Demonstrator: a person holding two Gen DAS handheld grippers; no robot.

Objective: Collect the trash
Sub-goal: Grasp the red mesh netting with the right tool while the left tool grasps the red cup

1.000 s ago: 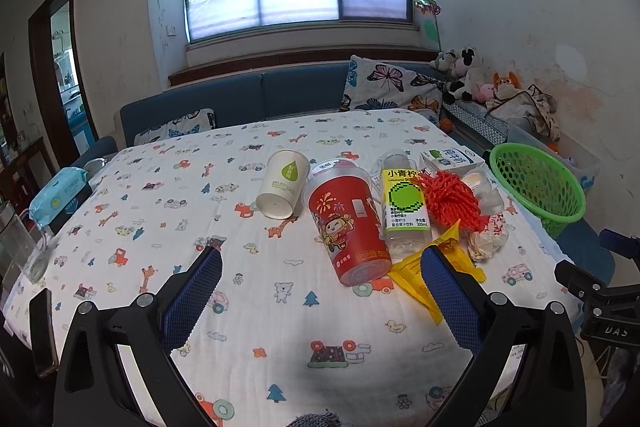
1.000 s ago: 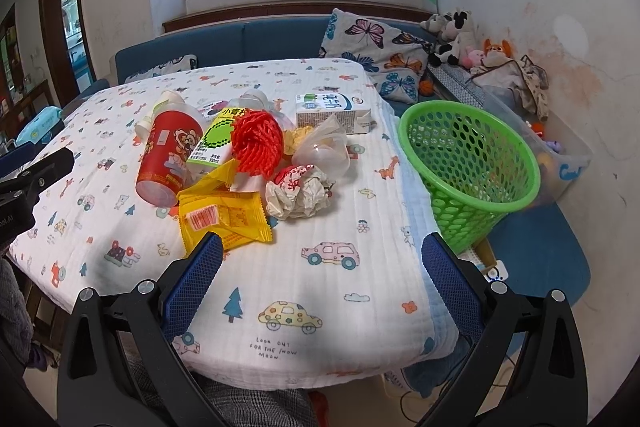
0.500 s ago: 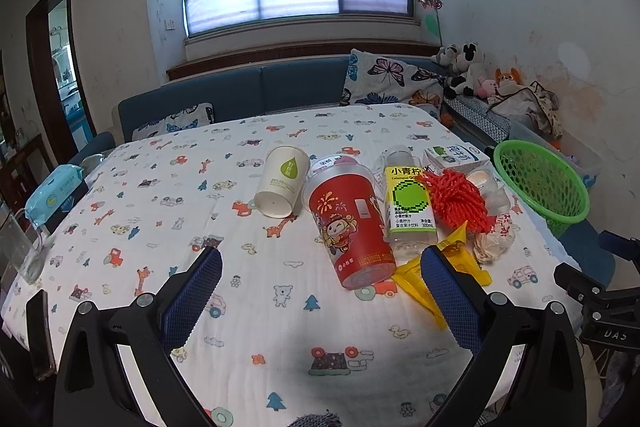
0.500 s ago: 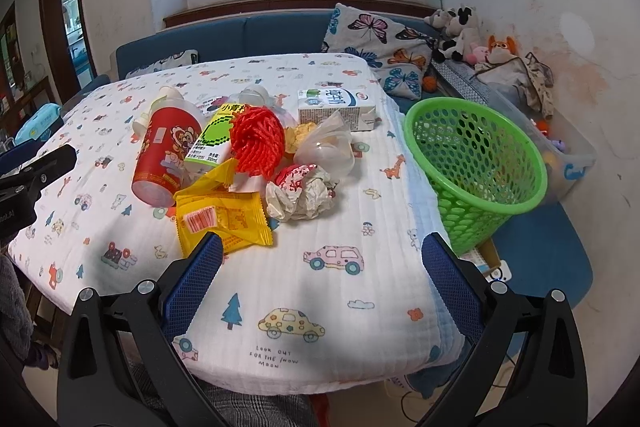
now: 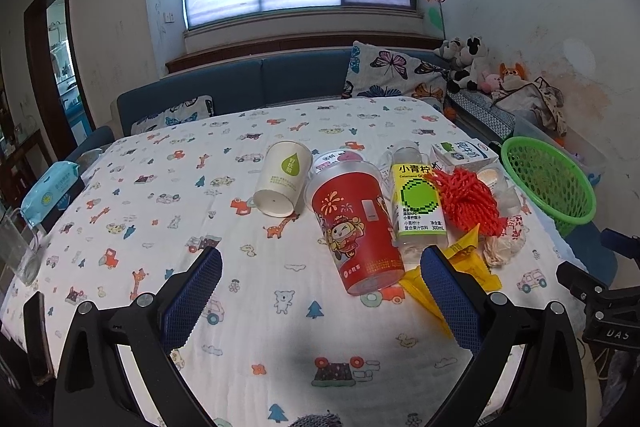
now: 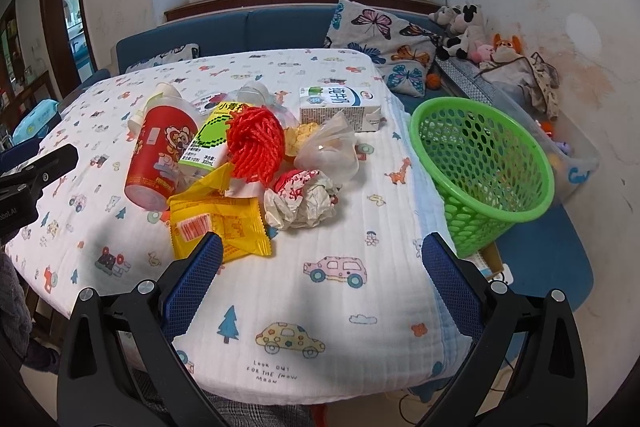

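Both tongs, left point(image 5: 320, 291) and right point(image 6: 320, 279), gape empty while your featherlight, crushable crumpled wrapper point(image 6: 302, 201) sits mid-frame on the tabletop point(image 6: 360, 307); pinch its bulging middle gently.

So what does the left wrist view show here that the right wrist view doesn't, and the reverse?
Only the left wrist view shows the white paper cup lying on its side, the tissue pack and a clear glass at the table's left edge.

Only the right wrist view shows the whole yellow wrapper, the clear plastic bag and the inside of the green basket, with no trash visible in it.

Both show the red cup, lime drink bottle, red netting, milk carton and crumpled paper. Both grippers, left and right, are open and empty.
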